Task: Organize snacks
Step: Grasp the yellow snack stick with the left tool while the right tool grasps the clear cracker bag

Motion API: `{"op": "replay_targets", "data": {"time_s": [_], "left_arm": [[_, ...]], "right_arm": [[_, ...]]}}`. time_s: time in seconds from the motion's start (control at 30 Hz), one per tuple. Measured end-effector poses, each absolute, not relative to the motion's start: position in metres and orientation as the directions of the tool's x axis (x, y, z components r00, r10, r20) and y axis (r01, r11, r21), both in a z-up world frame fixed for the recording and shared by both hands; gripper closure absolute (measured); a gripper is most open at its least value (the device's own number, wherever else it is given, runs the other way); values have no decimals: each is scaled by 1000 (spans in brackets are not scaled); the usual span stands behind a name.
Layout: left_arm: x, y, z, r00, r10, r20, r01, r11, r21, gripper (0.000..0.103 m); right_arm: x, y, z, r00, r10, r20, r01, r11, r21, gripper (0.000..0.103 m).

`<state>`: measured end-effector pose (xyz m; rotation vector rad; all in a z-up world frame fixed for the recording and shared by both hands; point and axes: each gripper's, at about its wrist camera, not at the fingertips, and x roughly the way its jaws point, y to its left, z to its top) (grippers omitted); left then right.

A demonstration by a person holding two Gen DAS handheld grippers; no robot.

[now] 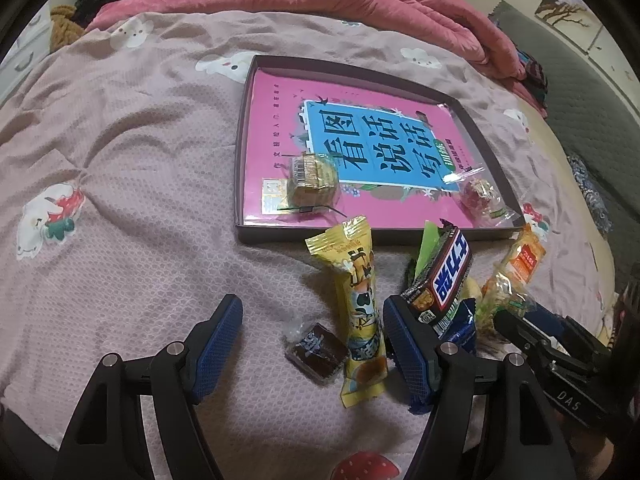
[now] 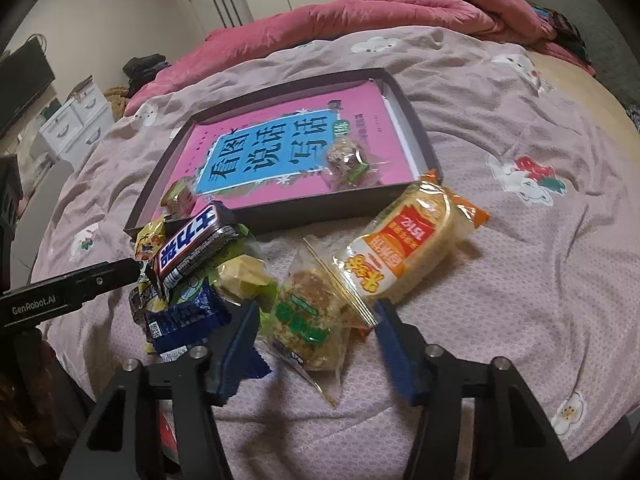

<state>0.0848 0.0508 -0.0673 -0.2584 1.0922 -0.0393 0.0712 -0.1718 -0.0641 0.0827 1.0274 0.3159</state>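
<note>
From the left wrist, the left gripper stands open over the quilted pink bedspread, its ribbed blue pads apart around a long yellow wrapper that runs lengthwise toward the shallow dark tray; a small square chocolate lies beside it.

From the right wrist, the right gripper is open, its jaws flanking a crinkly clear packet with a green label, not pressing it. An orange-labelled cake pack slants toward the tray's corner.
</note>
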Motion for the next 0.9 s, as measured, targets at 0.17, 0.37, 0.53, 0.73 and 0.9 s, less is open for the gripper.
{"op": "replay_targets", "data": {"time_s": [0.17, 0.37, 0.53, 0.73, 0.9], "left_arm": [[87, 49, -70, 464, -172, -869, -88, 967, -239, 29], [92, 45, -75, 457, -201, -866, -78, 961, -264, 29], [100, 46, -83, 438, -235, -867, -82, 950, -300, 42], [105, 47, -91, 418, -261, -870, -91, 941, -326, 52], [108, 46, -93, 411, -266, -872, -93, 939, -330, 53]], "right_arm": [[74, -165, -67, 473, 296, -830, -241, 949, 202, 53], [80, -162, -71, 478, 304, -824, -258, 945, 199, 59], [81, -168, -66, 503, 326, -801, -266, 940, 216, 70], [85, -172, -71, 473, 351, -808, -255, 932, 256, 70], [88, -170, -83, 407, 382, -829, -257, 919, 298, 60]]}}
